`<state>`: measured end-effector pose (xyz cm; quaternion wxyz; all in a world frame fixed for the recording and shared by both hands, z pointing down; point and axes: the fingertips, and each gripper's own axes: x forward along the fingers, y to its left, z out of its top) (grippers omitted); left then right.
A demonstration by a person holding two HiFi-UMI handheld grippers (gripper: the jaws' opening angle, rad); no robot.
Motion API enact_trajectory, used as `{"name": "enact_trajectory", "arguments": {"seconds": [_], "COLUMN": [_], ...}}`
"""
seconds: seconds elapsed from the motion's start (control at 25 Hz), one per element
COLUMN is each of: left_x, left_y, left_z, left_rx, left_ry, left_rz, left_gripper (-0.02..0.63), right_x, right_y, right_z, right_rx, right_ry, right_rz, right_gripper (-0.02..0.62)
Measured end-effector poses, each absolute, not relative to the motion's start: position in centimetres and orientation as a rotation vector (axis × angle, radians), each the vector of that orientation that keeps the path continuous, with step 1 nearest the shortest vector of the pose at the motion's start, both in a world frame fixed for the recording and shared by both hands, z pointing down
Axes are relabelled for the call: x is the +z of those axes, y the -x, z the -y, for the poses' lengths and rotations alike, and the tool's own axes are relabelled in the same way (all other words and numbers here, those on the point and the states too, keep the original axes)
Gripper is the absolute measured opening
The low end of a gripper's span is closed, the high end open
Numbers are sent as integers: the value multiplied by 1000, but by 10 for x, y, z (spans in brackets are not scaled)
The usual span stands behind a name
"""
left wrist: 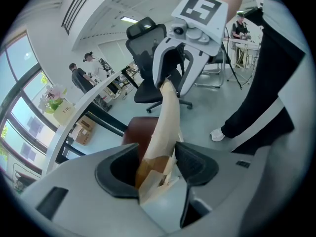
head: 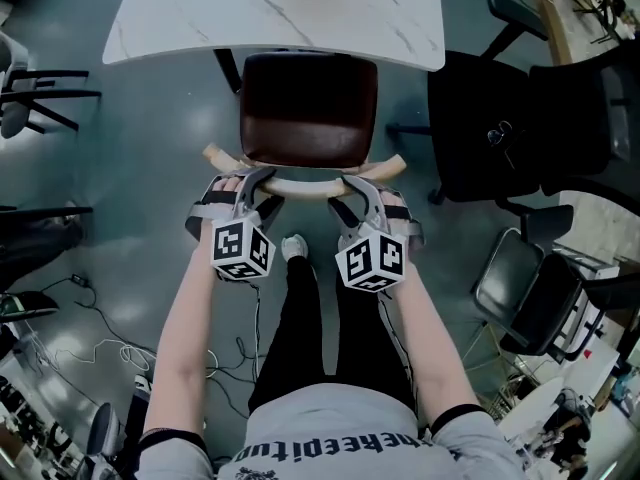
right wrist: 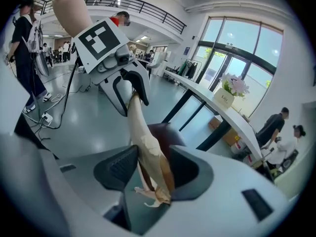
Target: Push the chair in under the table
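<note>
A chair with a dark brown seat [head: 308,108] and a curved tan backrest [head: 305,183] stands with the front of its seat under the edge of the white marble table [head: 200,18]. My left gripper [head: 255,180] straddles the left part of the backrest, my right gripper [head: 350,183] the right part. In the left gripper view the backrest [left wrist: 165,122] runs between the wide jaws of the left gripper [left wrist: 158,164], with a gap on one side. The right gripper view shows the same: the backrest [right wrist: 140,132] lies loosely inside the right gripper [right wrist: 148,169].
Black office chairs [head: 500,128] crowd the right side, with a folding chair [head: 520,288] nearer me. Another dark chair [head: 30,88] stands at the left. Cables [head: 110,348] trail over the grey floor. The person's legs and white shoe [head: 293,248] are right behind the chair.
</note>
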<state>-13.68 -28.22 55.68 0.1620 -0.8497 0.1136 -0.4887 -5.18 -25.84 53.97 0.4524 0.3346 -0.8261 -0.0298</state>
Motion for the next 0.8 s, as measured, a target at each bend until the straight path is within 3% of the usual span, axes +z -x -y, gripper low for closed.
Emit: {"name": "enact_trajectory", "arguments": {"seconds": [0.4, 0.6, 0.72, 0.76, 0.8], "left_x": [557, 545, 528, 520, 513], "left_y": [131, 133, 136, 136, 135], "left_z": [280, 273, 270, 269, 268], "left_rx": [-1308, -1274, -1184, -1148, -1116], "left_ry": [2454, 2457, 2478, 2496, 2520], "left_rz": [-304, -250, -310, -347, -379], "left_gripper": [239, 211, 118, 43, 26], "right_x": [538, 511, 493, 488, 484], "right_y": [45, 48, 55, 57, 61], "right_z": [259, 255, 255, 255, 254], "right_rx": [45, 98, 121, 129, 143], "right_ry": [-839, -949, -1038, -1062, -1077], "right_rz": [1990, 2033, 2063, 2072, 2084], "right_gripper": [208, 146, 37, 20, 12]}}
